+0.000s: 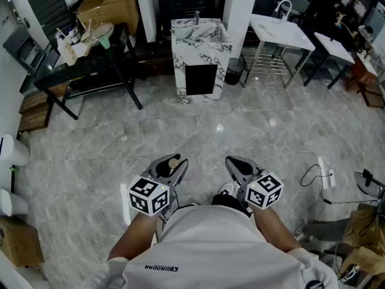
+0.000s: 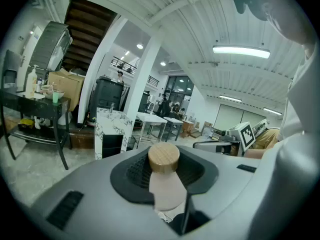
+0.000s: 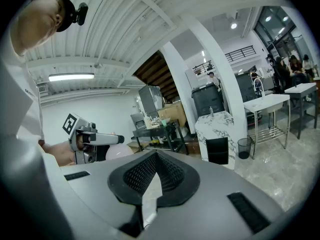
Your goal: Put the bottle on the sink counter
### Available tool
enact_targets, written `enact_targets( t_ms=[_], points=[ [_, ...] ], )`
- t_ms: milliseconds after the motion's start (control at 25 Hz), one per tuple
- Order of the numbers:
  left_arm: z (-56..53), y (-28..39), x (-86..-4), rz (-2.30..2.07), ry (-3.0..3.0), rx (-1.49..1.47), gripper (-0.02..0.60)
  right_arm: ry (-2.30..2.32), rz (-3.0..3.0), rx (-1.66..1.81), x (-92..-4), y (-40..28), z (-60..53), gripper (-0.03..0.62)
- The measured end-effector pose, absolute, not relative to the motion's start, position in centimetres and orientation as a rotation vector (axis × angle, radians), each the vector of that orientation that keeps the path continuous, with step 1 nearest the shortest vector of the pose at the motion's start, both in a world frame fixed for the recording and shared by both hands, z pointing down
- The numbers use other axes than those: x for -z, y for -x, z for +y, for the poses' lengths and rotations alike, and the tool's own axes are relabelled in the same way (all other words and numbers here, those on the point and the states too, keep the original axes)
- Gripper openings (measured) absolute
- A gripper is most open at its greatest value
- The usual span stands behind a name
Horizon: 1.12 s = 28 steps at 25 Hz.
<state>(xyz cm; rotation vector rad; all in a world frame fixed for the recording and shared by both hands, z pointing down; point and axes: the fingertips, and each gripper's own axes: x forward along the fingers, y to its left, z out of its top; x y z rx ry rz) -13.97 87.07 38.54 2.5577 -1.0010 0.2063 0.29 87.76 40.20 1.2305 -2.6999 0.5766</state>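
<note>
My left gripper (image 1: 171,166) is held low in front of the person's body, shut on a pale bottle (image 2: 164,186) with a round wooden cap (image 2: 163,157). The cap (image 1: 174,162) pokes out between the jaws in the head view. Beside it my right gripper (image 1: 238,165) is shut, with nothing between its black pads (image 3: 165,176). The right gripper view also shows the left gripper (image 3: 92,140) and the bottle's pale body (image 3: 118,152). The sink counter (image 1: 199,41), a marble pedestal with a faucet, stands far ahead across the grey floor, also seen as the marble counter (image 2: 112,120) (image 3: 216,126).
A black table (image 1: 90,71) with cups and bottles stands at the far left, cardboard boxes (image 1: 108,2) behind it. A dark bin (image 1: 234,71) sits right of the counter, with white tables (image 1: 280,32) beyond. Cables and a power strip (image 1: 328,173) lie on the floor at right.
</note>
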Motion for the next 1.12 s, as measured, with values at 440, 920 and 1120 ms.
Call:
enact_targets(
  t_ms=[440,920,1120],
  points=[
    [86.8,14.3,-38.8,-0.983,-2.565,-0.204,0.127,-1.239,-2.695,-0.563,-40.3,-0.3,88.0,0.040],
    [87.0,14.2,-38.4,-0.964,-2.561,-0.183,0.127,-1.175,-2.679,-0.501,-40.3,1.7,88.8,0.043],
    [86.7,15.0,-39.1,-0.987,-2.547,-0.183,0.127,-1.161,-2.681,-0.550,-41.2,2.1,88.7,0.041]
  ],
)
